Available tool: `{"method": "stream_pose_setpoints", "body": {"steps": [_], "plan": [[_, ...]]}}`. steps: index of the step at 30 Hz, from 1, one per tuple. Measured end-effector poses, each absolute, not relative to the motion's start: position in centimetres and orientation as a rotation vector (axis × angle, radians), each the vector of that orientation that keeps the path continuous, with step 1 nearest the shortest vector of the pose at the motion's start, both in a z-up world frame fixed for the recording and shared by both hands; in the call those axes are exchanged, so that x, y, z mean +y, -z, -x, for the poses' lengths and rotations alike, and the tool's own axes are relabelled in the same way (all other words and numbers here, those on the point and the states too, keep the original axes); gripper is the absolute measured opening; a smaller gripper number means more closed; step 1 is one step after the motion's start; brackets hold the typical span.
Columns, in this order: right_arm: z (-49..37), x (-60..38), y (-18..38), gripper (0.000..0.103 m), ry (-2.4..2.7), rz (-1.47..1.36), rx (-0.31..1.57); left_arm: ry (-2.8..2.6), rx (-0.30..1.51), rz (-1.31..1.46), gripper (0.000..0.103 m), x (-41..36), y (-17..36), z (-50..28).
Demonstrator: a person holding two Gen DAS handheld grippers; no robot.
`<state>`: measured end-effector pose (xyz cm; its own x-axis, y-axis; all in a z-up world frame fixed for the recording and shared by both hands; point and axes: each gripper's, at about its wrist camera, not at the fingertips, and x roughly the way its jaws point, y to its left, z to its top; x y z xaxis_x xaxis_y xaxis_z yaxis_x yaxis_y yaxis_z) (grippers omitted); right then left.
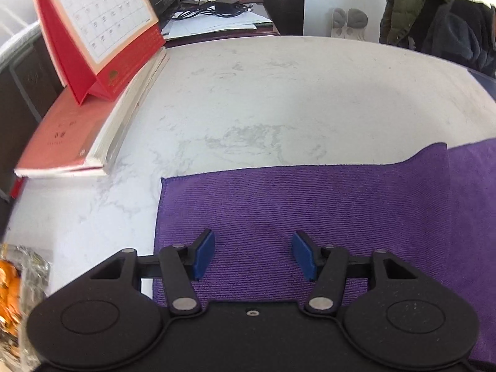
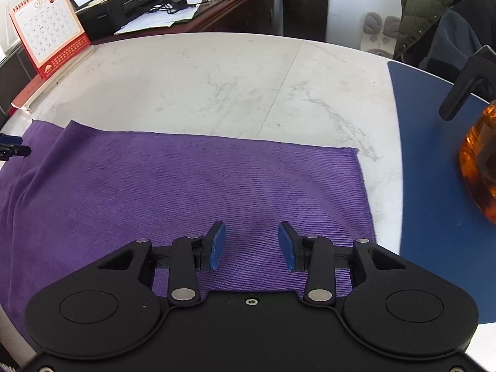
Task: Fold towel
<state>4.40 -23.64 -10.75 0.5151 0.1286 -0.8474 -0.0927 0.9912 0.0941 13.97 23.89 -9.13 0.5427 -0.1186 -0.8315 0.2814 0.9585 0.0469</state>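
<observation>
- The white marbled surface (image 2: 217,77) fills both views, curving away toward 12 o'clock.
- The purple towel (image 2: 186,186) lies spread flat on the surface. In the right wrist view it runs from the 9 o'clock edge to a corner near 3 o'clock, with a loose fold rising at its 9 o'clock end. In the left wrist view its other corner sits just left of centre.
- A blue mat (image 2: 434,186) lies at 3 o'clock, apart from the towel, with an amber bottle (image 2: 480,170) standing on it.
- A red book (image 1: 62,136) lies at 10 o'clock in the left wrist view, and a red desk calendar (image 1: 102,24) stands tilted on it.
- The left tool (image 1: 253,255) points steeply down over the towel near its left edge. Its blue pads (image 1: 204,255) stand well apart, with bare cloth showing between them and nothing gripped.
- The right tool (image 2: 251,245) also tilts steeply down, above the towel's near edge toward its right end. Its pads (image 2: 217,246) stand apart, somewhat narrower than the left pair, with only flat cloth below the gap.
- The tip of the left tool pokes in at 9 o'clock in the right wrist view.
</observation>
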Motion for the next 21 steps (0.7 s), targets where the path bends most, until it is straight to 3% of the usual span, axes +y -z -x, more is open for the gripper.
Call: {"method": "stream_pose_setpoints", "body": {"steps": [4, 17, 21], "plan": [[-4.9, -23.5, 11.3, 0.036, -0.134, -0.044, 1.037, 0.196, 0.954, -0.167, 0.062, 25.5, 9.2, -14.4], [-6.4, -23.3, 11.5, 0.039, -0.108, -0.049, 1.037, 0.105, 0.927, -0.198, 0.063, 27.6, 9.3, -16.5], [-6.7, -23.2, 11.5, 0.041, -0.102, -0.051, 1.031, 0.071, 0.928, -0.234, 0.054, 27.3, 8.8, -16.3]]}}
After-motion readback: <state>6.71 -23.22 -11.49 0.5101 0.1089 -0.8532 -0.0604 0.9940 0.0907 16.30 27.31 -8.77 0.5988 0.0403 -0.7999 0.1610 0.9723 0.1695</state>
